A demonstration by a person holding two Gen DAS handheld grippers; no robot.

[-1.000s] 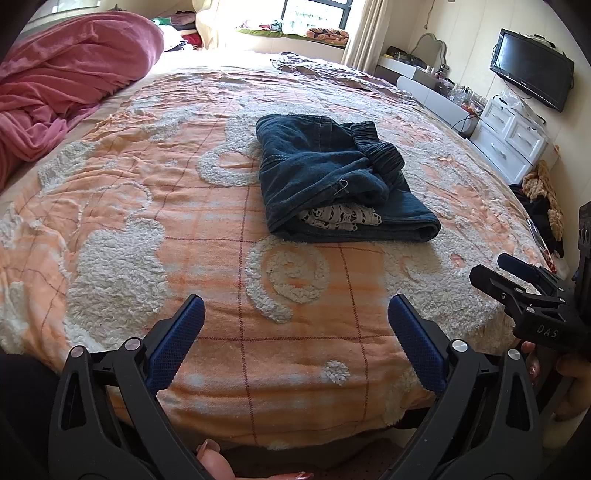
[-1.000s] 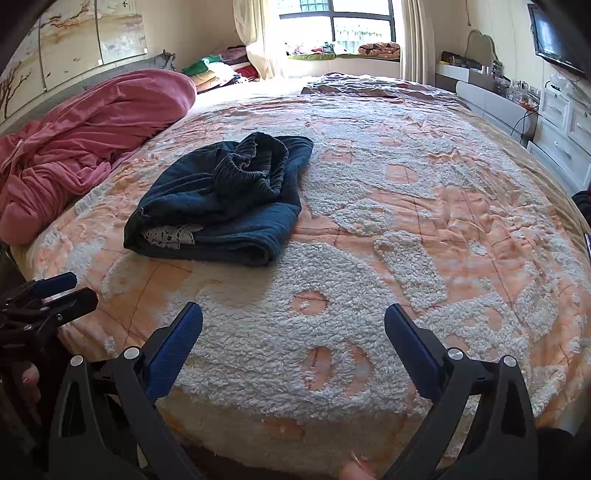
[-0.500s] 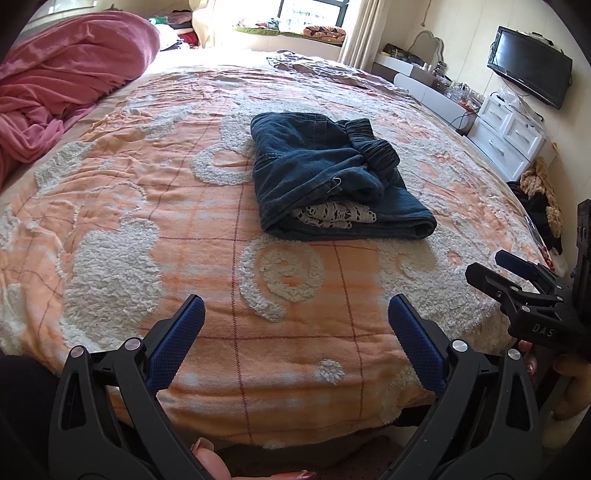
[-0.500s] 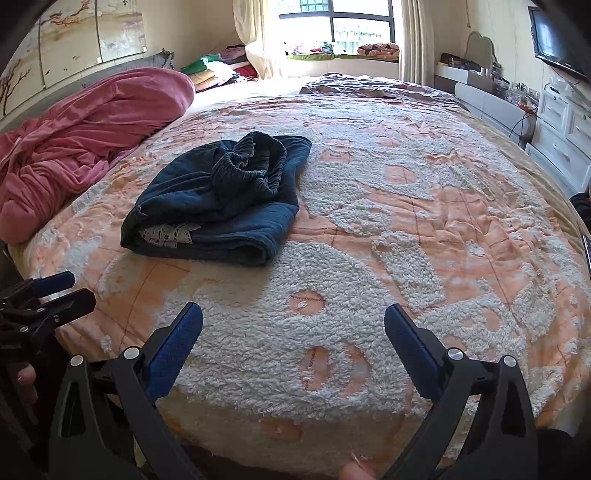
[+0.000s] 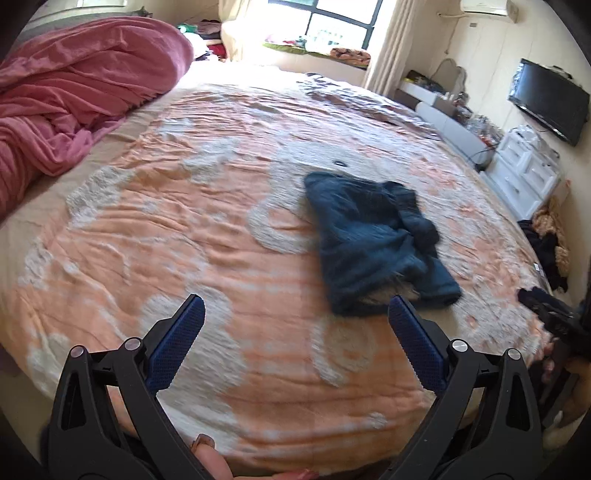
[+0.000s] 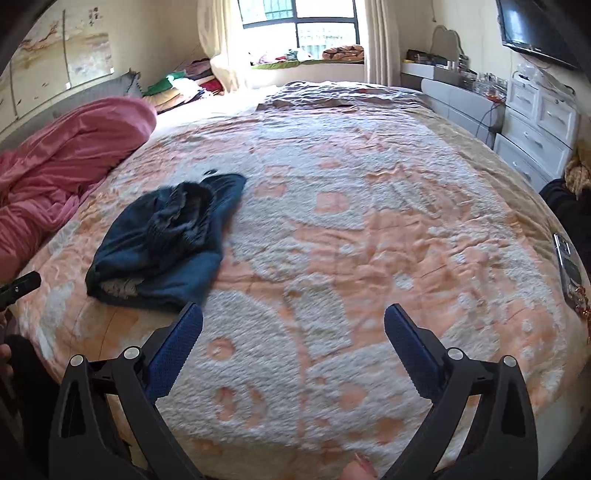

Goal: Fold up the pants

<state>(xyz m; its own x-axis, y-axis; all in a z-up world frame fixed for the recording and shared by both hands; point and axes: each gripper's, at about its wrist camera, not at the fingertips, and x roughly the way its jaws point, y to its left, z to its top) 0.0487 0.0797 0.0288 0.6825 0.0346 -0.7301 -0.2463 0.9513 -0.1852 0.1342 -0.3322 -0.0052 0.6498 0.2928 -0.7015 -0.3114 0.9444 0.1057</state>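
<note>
Dark blue pants (image 5: 373, 240) lie folded into a compact bundle on the orange and white bedspread (image 5: 184, 229); a pale lace-like lining shows at the near edge. The right wrist view has the same pants (image 6: 166, 240) at the left. My left gripper (image 5: 293, 325) is open above the bed's near edge, the pants just beyond its right finger. My right gripper (image 6: 293, 332) is open over bare bedspread (image 6: 369, 240), to the right of the pants. Neither holds anything. Both views are blurred by motion.
A crumpled pink blanket (image 5: 66, 99) fills the bed's left side. White drawers (image 5: 524, 173) and a wall television (image 5: 546, 99) stand to the right. A phone-like object (image 6: 569, 266) lies near the bed's right edge. Clothes are piled by the window (image 6: 299, 22).
Both grippers have risen and pulled back, so the pants look smaller and farther away. The left view has swung left, shifting the pants to the right. Both stay open.
</note>
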